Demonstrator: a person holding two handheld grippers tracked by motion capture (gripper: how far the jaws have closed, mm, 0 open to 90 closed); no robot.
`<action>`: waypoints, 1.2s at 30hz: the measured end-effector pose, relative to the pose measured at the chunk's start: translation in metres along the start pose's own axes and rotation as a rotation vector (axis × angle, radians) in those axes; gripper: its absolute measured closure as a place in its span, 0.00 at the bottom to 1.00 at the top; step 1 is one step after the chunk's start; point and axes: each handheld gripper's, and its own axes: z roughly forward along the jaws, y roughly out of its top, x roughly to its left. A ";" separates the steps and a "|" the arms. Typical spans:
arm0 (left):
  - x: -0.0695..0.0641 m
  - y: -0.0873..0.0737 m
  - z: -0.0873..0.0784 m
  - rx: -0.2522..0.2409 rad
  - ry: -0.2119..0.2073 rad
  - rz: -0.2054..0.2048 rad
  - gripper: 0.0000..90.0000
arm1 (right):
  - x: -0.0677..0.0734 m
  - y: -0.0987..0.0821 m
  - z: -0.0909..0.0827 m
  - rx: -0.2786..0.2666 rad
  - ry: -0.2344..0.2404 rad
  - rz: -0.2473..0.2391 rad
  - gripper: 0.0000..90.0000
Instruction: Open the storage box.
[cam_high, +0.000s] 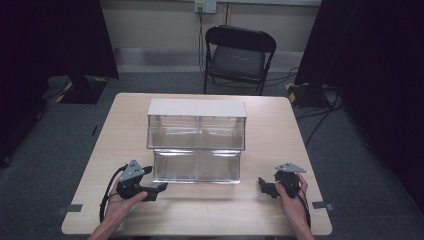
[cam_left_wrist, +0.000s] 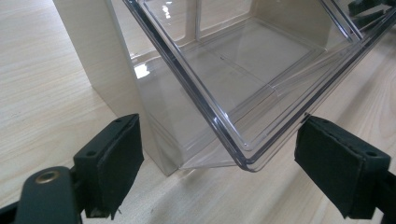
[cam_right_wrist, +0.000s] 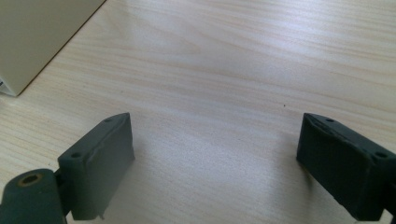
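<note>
a clear plastic two-tier drawer cabinet with a cream top and cream side panels (cam_high: 197, 142) stands in the middle of the pale wooden table (cam_high: 260, 210), its transparent bins facing the person. the lower clear plastic bin (cam_high: 196, 166) is tilted out toward the near edge, its rim leaning forward.

the left gripper (cam_high: 156, 191) rests low over the table just beside the cabinet's near left corner, held in the person's left hand (cam_high: 121, 201). in the left gripper view its black jaws stand wide apart, with the rounded front corner of the lower bin (cam_left_wrist: 243, 161) between them but touching neither pad; nothing is gripped. the cream side panel (cam_left_wrist: 100, 60) rises behind the left jaw.

the right gripper (cam_high: 265, 186) sits near the cabinet's right front, apart from it, in the person's right hand (cam_high: 291, 200). in the right gripper view its jaws are also spread wide over bare wood, holding nothing, with a cream corner of the cabinet (cam_right_wrist: 37, 37) at the upper left.

a black folding chair (cam_high: 239, 57) stands beyond the table's far edge.
</note>
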 end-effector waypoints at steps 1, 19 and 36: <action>0.000 0.000 0.000 0.001 0.000 0.000 0.17 | 0.000 0.000 0.000 0.000 0.000 0.000 0.11; 0.001 0.001 -0.006 -0.014 -0.030 -0.002 0.18 | 0.000 0.000 0.000 0.000 0.000 0.000 0.11; -0.001 0.002 -0.009 -0.045 -0.039 -0.009 0.17 | 0.000 0.000 0.000 0.000 0.000 0.000 0.11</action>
